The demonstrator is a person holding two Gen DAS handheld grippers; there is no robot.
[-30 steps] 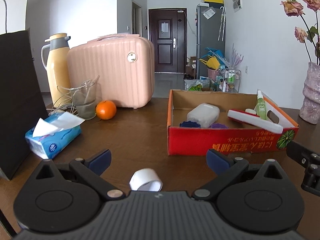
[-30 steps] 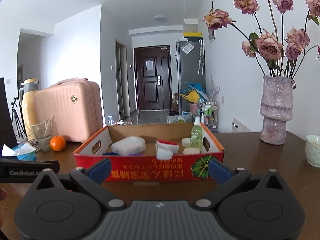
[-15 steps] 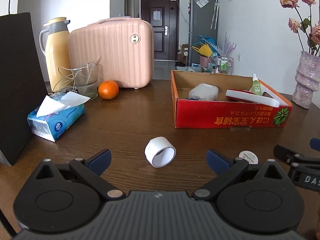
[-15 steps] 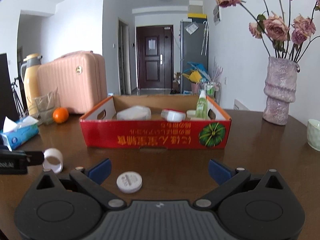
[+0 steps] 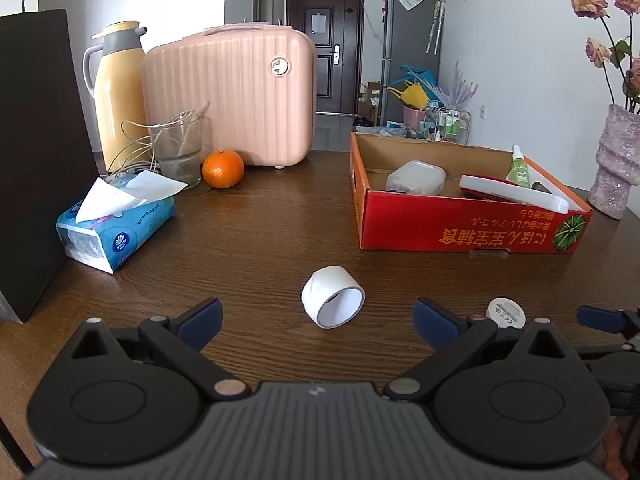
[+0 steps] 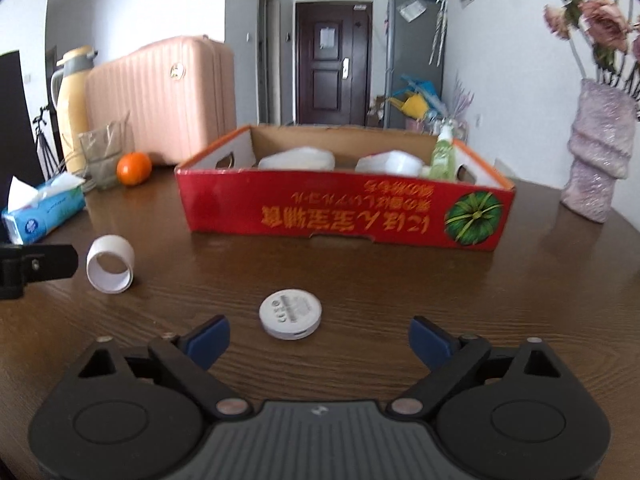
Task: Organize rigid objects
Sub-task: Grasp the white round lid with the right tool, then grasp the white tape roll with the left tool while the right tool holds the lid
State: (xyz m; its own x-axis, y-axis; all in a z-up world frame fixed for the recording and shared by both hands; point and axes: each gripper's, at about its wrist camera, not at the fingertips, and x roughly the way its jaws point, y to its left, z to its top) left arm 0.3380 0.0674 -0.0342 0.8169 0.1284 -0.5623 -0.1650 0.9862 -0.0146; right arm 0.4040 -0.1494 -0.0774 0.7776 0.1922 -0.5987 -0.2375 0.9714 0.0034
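My right tool [image 6: 318, 338] has just been closing a little, nothing gripped; the white disc [image 6: 290, 313] lies flat just ahead between its fingers. I'd lower to the desk [image 6: 400, 280], straddling its thin rim squarely before squeezing

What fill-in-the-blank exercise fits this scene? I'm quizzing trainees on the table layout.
1. The white tape roll lies on its ___ on the table.
2. The round fruit beside the glass is an ___.
3. The flat white disc lies ahead of the ___ gripper.
4. The red box is made of ___.

Answers: side; orange; right; cardboard
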